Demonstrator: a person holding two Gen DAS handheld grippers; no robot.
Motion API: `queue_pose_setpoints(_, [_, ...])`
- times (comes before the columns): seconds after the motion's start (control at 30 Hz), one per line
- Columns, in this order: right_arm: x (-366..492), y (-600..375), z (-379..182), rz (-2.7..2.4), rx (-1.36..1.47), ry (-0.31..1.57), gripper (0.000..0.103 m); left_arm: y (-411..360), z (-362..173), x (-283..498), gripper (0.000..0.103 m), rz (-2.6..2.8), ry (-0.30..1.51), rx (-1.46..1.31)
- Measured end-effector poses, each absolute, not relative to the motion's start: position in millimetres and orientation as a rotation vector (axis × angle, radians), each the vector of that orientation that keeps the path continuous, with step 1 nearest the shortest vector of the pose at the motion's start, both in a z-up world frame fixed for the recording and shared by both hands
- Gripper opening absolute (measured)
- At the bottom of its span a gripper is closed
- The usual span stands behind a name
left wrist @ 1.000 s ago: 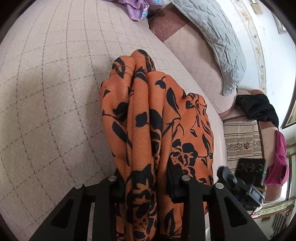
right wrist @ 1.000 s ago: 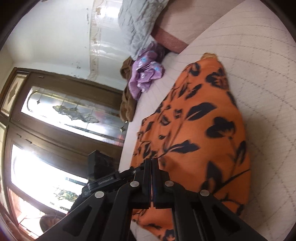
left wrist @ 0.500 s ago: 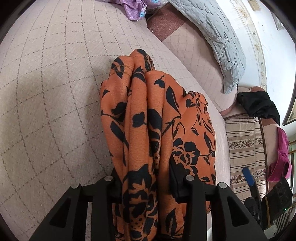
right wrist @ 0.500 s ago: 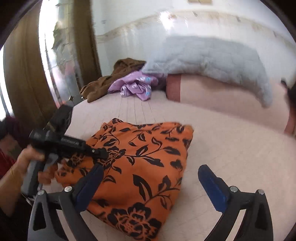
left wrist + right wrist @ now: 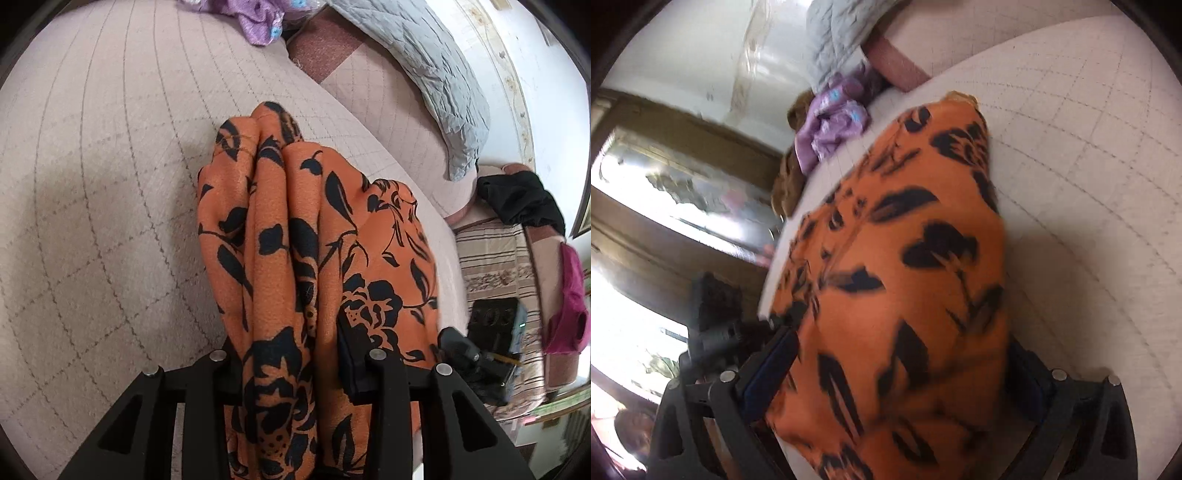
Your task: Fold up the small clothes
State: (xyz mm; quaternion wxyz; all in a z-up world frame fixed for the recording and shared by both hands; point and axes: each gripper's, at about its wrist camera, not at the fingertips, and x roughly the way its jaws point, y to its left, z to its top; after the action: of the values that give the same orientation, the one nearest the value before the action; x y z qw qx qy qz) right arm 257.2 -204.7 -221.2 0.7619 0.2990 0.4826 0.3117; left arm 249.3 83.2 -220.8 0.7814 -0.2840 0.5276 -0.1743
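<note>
Left tool (image 5: 291, 369) on bunched, crinkly orange floral garment (image 5: 314, 236).

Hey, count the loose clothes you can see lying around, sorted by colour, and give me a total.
Orange with black flowers: 1, the garment bunched in the left gripper
Purple: 1
Black: 1
Pink: 1
Brown: 1
Total: 5

Daylight floods through blown-out glass doors (image 5: 676, 206); the left wrist view is sharp with a soft shadow on the quilted bedcover (image 5: 92, 192), the right motion-blurred, both fisheye-bent with dark corners.
</note>
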Motion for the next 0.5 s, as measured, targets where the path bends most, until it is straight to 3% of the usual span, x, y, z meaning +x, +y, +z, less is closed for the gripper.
queue_pose_setpoints(0.1, [254, -213, -215, 0.654, 0.648, 1.038, 0.045, 77, -214, 247, 0.035, -0.366, 1.118, -0.556])
queue_pose_setpoints(0.2, [243, -211, -207, 0.643, 0.601, 1.026, 0.039, 66, -203, 241, 0.034, -0.354, 1.089, -0.479])
queue_pose_setpoints(0.5, [206, -227, -154, 0.593, 0.577, 0.967, 0.038, 40, -170, 206, 0.034, -0.409, 1.027, -0.436])
